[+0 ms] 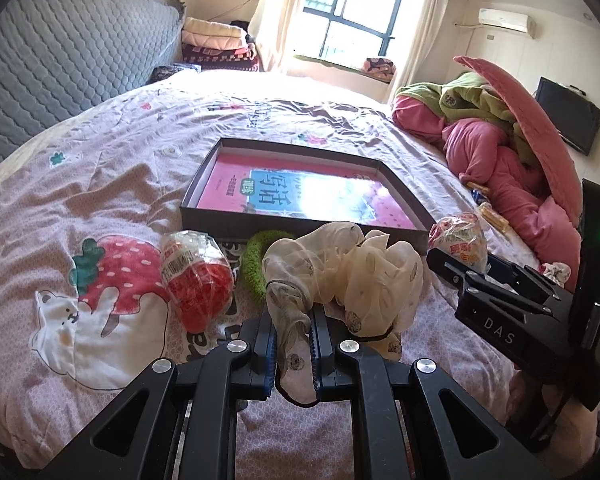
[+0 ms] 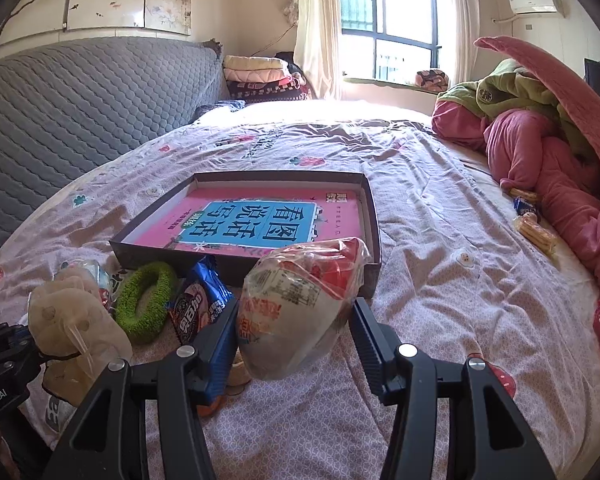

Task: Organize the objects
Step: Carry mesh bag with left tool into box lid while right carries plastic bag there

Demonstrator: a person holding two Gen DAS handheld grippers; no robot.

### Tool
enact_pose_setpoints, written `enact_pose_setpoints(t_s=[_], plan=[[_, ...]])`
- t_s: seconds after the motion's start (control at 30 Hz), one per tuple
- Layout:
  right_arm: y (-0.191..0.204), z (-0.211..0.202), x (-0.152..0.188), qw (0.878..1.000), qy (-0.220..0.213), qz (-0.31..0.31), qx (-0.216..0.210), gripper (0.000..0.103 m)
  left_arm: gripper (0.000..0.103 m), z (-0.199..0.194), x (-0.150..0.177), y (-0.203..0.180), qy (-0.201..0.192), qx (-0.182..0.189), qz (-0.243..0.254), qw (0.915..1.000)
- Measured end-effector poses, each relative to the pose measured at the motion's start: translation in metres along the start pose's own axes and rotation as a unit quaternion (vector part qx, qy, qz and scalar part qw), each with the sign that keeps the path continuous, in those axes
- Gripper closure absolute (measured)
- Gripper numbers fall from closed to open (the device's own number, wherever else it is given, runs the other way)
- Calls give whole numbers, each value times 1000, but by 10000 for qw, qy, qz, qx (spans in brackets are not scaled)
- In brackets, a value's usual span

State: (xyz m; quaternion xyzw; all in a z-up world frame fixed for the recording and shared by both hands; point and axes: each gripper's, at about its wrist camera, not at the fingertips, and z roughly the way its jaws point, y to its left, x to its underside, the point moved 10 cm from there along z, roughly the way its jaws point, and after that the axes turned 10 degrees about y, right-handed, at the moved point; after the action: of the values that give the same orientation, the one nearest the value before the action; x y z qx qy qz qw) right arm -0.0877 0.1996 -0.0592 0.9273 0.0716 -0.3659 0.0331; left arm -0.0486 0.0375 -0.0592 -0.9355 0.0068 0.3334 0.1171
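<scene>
1. A shallow box point(image 2: 374, 216) sits mid-frame on the bed point(image 2: 440, 248) holding only a pink book point(image 2: 260, 216); judging by that, the sorting has barely begun.
2. Loose below the box: a green ring point(image 2: 144, 300), a blue snack pack point(image 2: 198, 304) and a red packet point(image 1: 198, 276) at lower left of the left view.
3. More snacks point(image 2: 534, 228) lie at right beside the pink bedding, well apart from the box.
4. The left tool point(image 1: 294, 344) is clamped tight on a cream scrunchie point(image 1: 340, 272), held clear of the bed (bottom centre).
5. The right tool point(image 2: 294, 344) grips a bagged bun point(image 2: 296, 300), its jaws partly apart around it.
6. Both tools tilt downward toward the box, side by side; both items likely go in next.
</scene>
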Motion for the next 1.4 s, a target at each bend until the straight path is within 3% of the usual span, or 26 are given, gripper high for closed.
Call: enact_pose_setpoints(t_s=[0.23,0.67,1.17,1.4], plan=[[6,-5,-8,9998,-173,-29,2,49,90,-10,-23,4,-415,-127,9,9991],[2,-8,-31,9989,-453,45,99,49,90,5,-72,19,-813,-533,-79,9952],[-12,21,-66,9982,-466,112,349,49,90,49,-110,43,-672,-514,-261,9961],[-17,46,-69,9986,-226,285,378,49,90,86,-128,51,-580,-948,-34,9938]])
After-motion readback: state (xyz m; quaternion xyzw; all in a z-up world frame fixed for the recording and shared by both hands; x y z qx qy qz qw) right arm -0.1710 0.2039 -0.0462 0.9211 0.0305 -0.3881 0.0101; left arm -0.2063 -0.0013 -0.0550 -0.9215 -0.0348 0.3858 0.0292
